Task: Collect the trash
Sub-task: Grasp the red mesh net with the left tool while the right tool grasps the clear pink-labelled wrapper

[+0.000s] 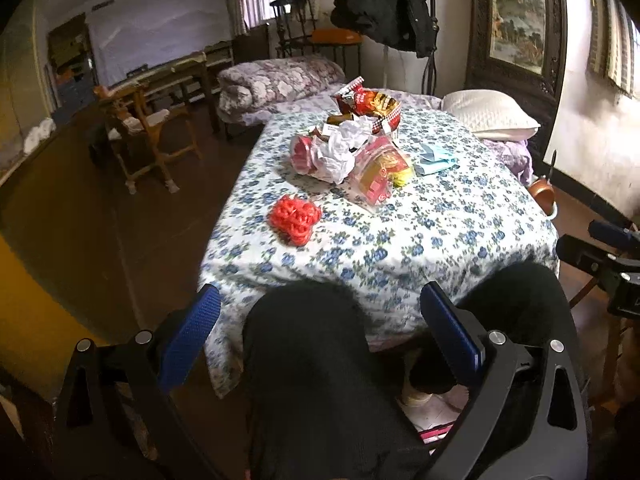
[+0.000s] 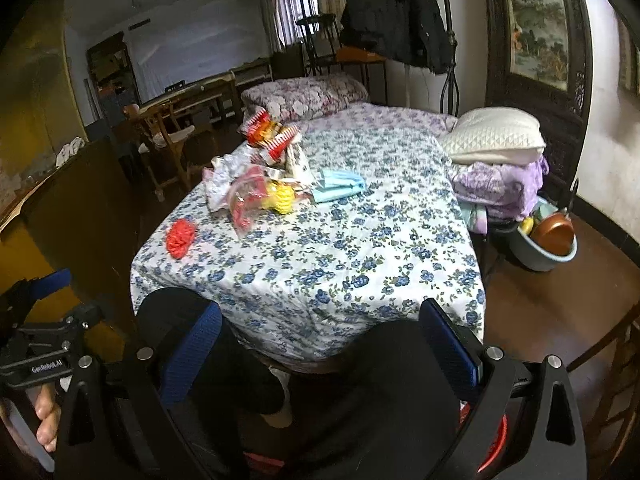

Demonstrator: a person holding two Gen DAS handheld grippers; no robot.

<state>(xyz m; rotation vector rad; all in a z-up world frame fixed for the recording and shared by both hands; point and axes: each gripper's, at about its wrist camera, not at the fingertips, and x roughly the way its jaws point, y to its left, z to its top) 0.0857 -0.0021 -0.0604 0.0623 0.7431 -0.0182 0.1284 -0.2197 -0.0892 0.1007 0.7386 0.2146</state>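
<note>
Black-clad knees (image 1: 320, 380) fill the space between the left gripper (image 1: 320, 344)'s 2 blue fingers (image 1: 188, 340), which stand wide apart and hold nothing. Likewise the right gripper (image 2: 320, 348) has its fingers (image 2: 192, 352) spread apart and empty. Well ahead of both sets of fingertips, on the floral bedspread (image 1: 400, 232), lies the trash: a red net bundle (image 1: 295, 218) nearest, then crumpled wrappers (image 1: 352, 156) and a red snack bag (image 1: 368, 104) beyond, with a pale blue mask (image 1: 434, 160) just right of the pile.
</note>
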